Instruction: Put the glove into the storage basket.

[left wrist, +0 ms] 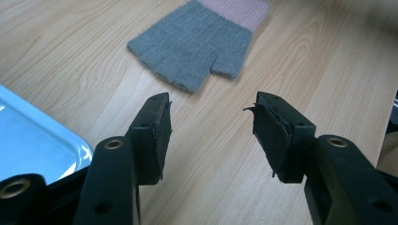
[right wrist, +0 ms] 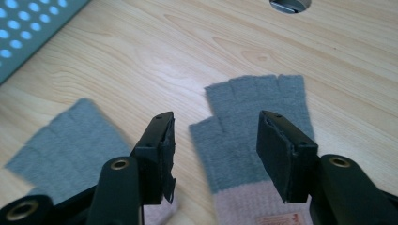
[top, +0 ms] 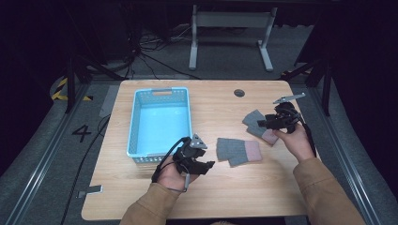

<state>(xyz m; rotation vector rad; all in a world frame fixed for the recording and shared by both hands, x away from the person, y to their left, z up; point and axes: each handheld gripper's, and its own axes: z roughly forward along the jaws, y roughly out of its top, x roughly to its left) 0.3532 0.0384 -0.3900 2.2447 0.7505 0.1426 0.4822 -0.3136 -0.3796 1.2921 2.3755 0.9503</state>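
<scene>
Two grey fingerless gloves with pink cuffs lie flat on the wooden table. One glove (top: 238, 151) (left wrist: 195, 42) sits mid-table, just right of my left gripper (top: 210, 164) (left wrist: 211, 126), which is open, empty and short of its fingers. The other glove (top: 259, 125) (right wrist: 256, 140) lies at the right. My right gripper (top: 261, 123) (right wrist: 213, 145) hovers open over its palm, jaws on either side of the grey part, nothing clamped. The mid-table glove (right wrist: 65, 145) also shows at the left of the right gripper view.
A light blue plastic basket (top: 134, 122) (left wrist: 28, 140) (right wrist: 28, 33) stands empty at the table's left, close beside my left hand. A round cable hole (top: 239, 93) (right wrist: 290, 4) sits near the far edge. Bare wood (top: 225, 187) stretches along the front.
</scene>
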